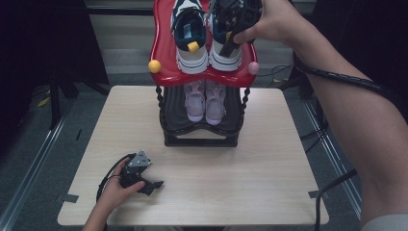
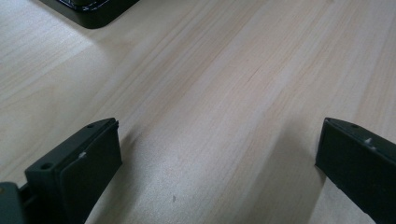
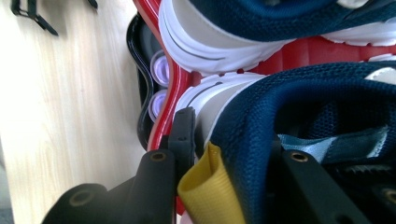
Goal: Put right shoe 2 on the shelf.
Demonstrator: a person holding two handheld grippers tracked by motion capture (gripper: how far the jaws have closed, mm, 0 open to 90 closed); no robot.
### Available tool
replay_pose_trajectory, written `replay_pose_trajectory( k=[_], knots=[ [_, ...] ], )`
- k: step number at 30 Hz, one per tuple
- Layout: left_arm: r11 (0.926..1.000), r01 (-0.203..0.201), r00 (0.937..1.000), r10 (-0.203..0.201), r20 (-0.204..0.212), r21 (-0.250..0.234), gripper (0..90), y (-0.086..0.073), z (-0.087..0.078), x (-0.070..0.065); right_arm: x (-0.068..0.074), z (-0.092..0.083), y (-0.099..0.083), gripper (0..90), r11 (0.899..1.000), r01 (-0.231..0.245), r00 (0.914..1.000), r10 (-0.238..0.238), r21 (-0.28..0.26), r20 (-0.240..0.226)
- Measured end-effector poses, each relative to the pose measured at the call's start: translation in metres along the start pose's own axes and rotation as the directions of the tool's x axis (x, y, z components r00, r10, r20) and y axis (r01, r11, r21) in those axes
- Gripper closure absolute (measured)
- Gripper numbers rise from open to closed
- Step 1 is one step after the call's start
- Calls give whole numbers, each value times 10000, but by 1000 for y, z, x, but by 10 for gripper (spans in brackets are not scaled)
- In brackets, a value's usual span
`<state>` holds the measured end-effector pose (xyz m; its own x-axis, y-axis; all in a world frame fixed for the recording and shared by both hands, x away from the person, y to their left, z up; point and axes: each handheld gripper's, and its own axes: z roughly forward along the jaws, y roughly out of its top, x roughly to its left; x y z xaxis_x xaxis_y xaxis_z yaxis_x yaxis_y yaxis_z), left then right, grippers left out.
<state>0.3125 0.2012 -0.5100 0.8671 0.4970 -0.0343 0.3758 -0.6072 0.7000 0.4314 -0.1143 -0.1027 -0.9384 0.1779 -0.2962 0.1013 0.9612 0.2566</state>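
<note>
Left gripper (image 1: 153,185) rests near the table (image 1: 250,168) front edge, jaws wide apart, nothing between. Farther back, right gripper (image 1: 232,39) clamps the heel collar of the right navy sneaker (image 1: 222,55) on the red top shelf (image 1: 161,48), one jaw inside, one outside; the shoe's long axis runs away from the person.

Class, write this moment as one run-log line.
right gripper: shut on heel of navy-and-white sneaker | red plastic top shelf: both sneakers on it | left gripper: open, over wooden table
</note>
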Motion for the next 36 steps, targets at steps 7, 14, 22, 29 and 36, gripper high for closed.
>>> replay_pose_trajectory(
  k=[7, 14, 22, 29, 36],
  knots=[
    [10000, -15, 10000, 15, -7, -9, 0, 0, 0, 0, 2, 4, -3, 693, 9999, -16, 10000, 15, -122, -24],
    [10000, -12, 10000, 12, -4, -13, 0, 0, 0, 0, 4, 6, -4, 693, 9986, 520, 9986, -519, -107, 72],
    [10000, -15, 10000, 15, -8, -8, 0, 0, 0, 0, 2, 6, -6, 581, 9995, 143, 9995, -135, -274, 300],
    [10000, -2, 10000, 2, -3, 2, 0, 0, 0, 0, 3, -6, -8, 355, 9965, -697, 9973, 706, -452, 182],
    [10000, -1, 10000, 1, 7, 3, 0, 0, 0, 0, 9, -32, -21, 283, 9831, -1390, 9901, 1406, -1193, 50]
  ],
)
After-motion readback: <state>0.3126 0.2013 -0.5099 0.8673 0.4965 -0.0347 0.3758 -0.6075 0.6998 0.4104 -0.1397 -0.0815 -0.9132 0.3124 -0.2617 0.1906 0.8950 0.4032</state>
